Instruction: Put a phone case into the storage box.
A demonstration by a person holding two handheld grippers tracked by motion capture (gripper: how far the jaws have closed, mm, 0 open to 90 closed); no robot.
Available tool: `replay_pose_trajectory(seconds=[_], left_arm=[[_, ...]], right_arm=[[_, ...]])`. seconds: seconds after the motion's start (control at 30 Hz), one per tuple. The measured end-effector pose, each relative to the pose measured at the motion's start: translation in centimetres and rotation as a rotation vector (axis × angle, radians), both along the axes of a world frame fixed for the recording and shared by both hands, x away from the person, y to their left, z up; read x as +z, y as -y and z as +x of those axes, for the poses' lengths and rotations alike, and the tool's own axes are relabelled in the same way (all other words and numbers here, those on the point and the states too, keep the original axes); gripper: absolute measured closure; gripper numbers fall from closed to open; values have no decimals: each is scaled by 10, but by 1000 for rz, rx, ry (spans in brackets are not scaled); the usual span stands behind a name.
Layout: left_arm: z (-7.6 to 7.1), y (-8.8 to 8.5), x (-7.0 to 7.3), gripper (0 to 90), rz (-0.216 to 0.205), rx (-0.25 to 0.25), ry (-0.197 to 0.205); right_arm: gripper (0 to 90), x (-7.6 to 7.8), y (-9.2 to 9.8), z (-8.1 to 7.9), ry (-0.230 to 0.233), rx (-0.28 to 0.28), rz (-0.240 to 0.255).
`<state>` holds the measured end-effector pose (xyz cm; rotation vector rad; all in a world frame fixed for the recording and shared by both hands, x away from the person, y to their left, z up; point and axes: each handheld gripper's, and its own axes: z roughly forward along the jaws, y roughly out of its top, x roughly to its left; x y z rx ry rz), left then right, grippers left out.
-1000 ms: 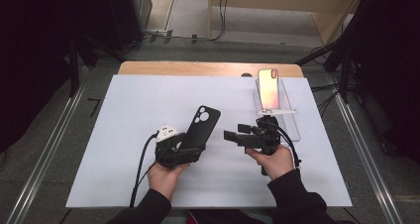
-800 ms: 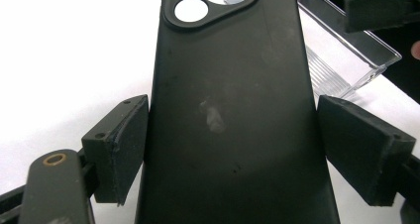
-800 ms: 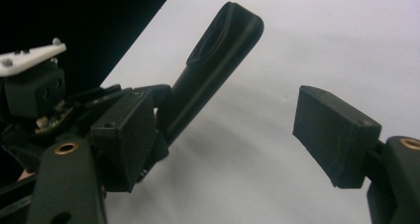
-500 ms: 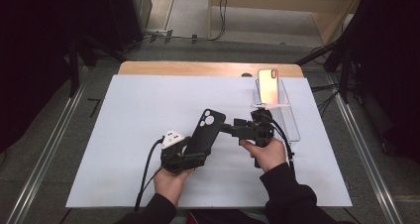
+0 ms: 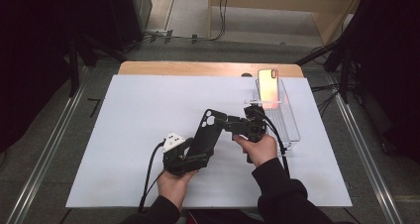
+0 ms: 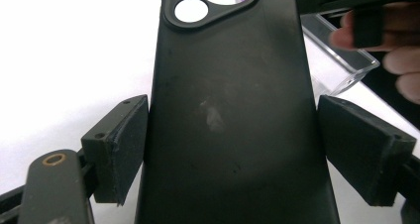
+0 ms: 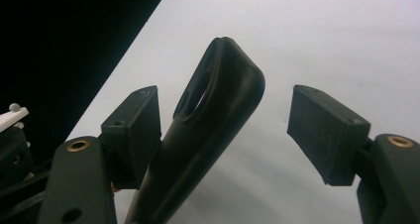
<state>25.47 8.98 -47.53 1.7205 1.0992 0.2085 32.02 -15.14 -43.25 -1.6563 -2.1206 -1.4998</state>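
A white table surface (image 5: 124,135) was seen from above, with a wooden strip along its far edge and a clear plastic tray (image 5: 289,130) standing at the right, against which a phone (image 5: 268,87) with a glowing orange-pink back was propped upright. Near the middle, a black phone case (image 5: 207,135) was held tilted above the table, its camera cut-out at the upper end. The lower part of the case was clamped between the pads of the left gripper (image 5: 190,157), which were pressed on both long edges in the left gripper view. The right gripper (image 5: 229,125) was brought in from the right at the case's top corner; its jaws had just been closing, with the case's upper end between them, one pad close beside it, the other apart, so no grip was made yet. The step in hand was judged to be taking a second hold on the case. The next move called for the right jaws to be shut squarely on that end without twisting the case.
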Motion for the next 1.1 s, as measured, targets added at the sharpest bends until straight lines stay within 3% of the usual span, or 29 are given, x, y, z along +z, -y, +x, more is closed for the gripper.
replay_pose_trajectory(seconds=[0.2,0.27,0.4,0.63,0.97,1.1], left_arm=[[-4,2,1,160,-10,0,15],[-3,2,-1,159,-24,-5,-1],[-5,2,-2,158,-28,-11,5],[-7,4,-4,154,-40,-21,24],[-6,7,-7,147,-47,-45,33],[-7,6,-6,144,-38,-47,54]], right_arm=[[399,1,-3,7,-21,-8,22],[483,2,-2,9,-33,-11,31],[657,2,2,12,-59,-12,76],[716,6,7,12,-104,-3,149],[771,17,4,7,-90,34,181],[775,22,2,4,-85,43,180]])
